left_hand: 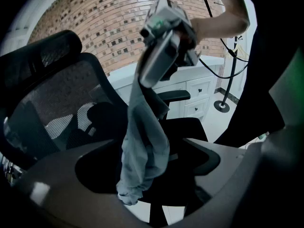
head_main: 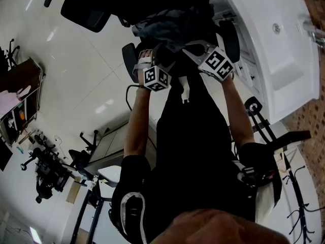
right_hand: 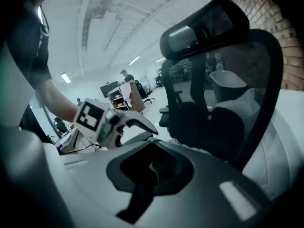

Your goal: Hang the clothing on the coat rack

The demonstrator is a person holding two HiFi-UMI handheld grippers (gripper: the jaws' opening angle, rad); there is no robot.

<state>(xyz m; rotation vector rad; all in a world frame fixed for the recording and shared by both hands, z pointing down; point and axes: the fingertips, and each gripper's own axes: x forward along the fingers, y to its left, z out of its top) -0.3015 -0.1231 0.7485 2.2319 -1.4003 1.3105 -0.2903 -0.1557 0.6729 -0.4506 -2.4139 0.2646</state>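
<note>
Nearest the lens in the left gripper view, the left tool (left_hand: pixel 142 175) has its jaws set wide apart and grips nothing. The clothing (left_hand: pixel 145 146), a grey-blue garment, hangs straight down in front of it. The lower end of the garment reaches into the gap between those jaws; contact with either jaw cannot be confirmed.

The right tool (left_hand: pixel 148 75) has its jaws closed on the upper end of the clothing, and the full length of fabric hangs from that grip. The right gripper view shows a dark strip of fabric pinched between the jaw pads.

Position: in the head view, both tools are held side by side at the ends of the person's outstretched arms, over a black mesh office chair (left_hand: pixel 57 94). In the left gripper view the chair's seat and armrest lie behind the hanging clothing.

Surroundings: a white cabinet (left_hand: pixel 197 87) with drawers stands behind the chair, against a brick wall (left_hand: pixel 118 27). The coat rack (left_hand: pixel 221 106), a black pole on a round base, stands on the floor beside the cabinet, well apart from the clothing.
</note>
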